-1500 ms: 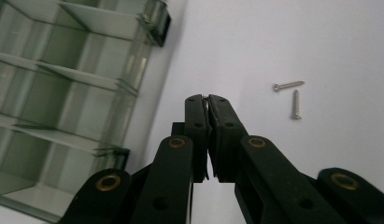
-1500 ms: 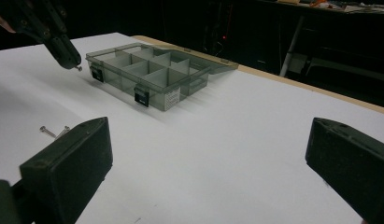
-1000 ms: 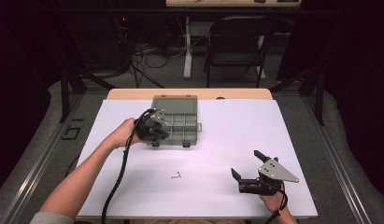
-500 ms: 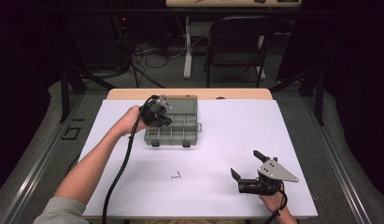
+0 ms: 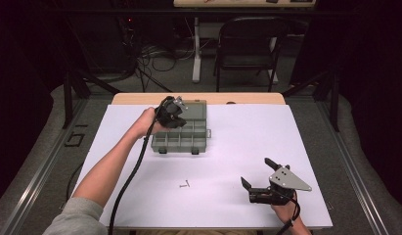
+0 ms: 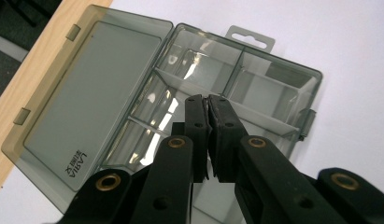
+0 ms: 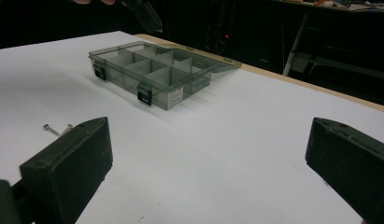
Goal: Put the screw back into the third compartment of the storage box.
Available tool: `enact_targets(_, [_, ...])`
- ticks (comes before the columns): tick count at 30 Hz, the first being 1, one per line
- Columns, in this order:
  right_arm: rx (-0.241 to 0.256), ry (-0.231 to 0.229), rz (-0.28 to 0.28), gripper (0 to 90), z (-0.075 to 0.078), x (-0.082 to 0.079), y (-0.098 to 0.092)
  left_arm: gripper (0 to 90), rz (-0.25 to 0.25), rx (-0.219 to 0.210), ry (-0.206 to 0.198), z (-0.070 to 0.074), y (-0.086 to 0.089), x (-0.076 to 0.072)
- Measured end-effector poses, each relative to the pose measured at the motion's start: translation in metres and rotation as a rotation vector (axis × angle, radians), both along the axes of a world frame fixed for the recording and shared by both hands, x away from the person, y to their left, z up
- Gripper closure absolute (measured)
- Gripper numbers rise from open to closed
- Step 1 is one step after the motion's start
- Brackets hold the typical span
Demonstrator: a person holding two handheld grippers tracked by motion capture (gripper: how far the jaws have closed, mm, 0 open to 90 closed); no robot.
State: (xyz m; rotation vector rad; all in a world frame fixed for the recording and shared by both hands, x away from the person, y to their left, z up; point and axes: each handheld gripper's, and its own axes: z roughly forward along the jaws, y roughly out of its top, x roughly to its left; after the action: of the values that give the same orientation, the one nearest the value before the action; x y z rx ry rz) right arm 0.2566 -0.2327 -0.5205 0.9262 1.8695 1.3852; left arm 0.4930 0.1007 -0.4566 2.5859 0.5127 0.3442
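Note:
A smoky grey compartment box (image 5: 181, 139) lies on the white table sheet, its lid (image 5: 194, 105) folded open and flat toward the far edge. My left gripper (image 5: 171, 113) hovers over the box's far left part. In the left gripper view its jaws are pressed together with nothing visible between them (image 6: 208, 100), above the empty compartments (image 6: 241, 84) and beside the lid (image 6: 94, 93). My right gripper (image 5: 257, 172) rests near the front right, wide open and empty (image 7: 208, 163). Two small screws (image 5: 185, 184) lie in front of the box, also seen as the screws (image 7: 56, 129) left of the right gripper.
The wooden table edge (image 5: 198, 98) runs just behind the open lid. A chair (image 5: 247, 46) and cables stand on the floor beyond the table. The left gripper's cable (image 5: 132, 171) trails across the sheet along the forearm.
My left gripper has risen and moved away from me, from the box's front left to over its far part. The right gripper has stayed put.

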Motion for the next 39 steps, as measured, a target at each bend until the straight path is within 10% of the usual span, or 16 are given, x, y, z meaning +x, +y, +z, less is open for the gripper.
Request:
enact_targets(12, [-0.004, 0.004, 0.006, 0.1, 0.0, 0.0, 0.001, 83.8, 0.077, -0.007, 0.036, -0.026, -0.004, 0.017])
enact_targets(23, [-0.007, 0.004, 0.005, 0.2, 0.0, 0.0, 0.0, 21.9, 0.079, -0.034, 0.082, -0.019, 0.0, 0.012])
enact_targets(39, [-0.003, 0.006, 0.006, 0.2, 0.0, 0.0, 0.0, 1.3, -0.026, -0.057, 0.022, 0.009, 0.018, -0.053])
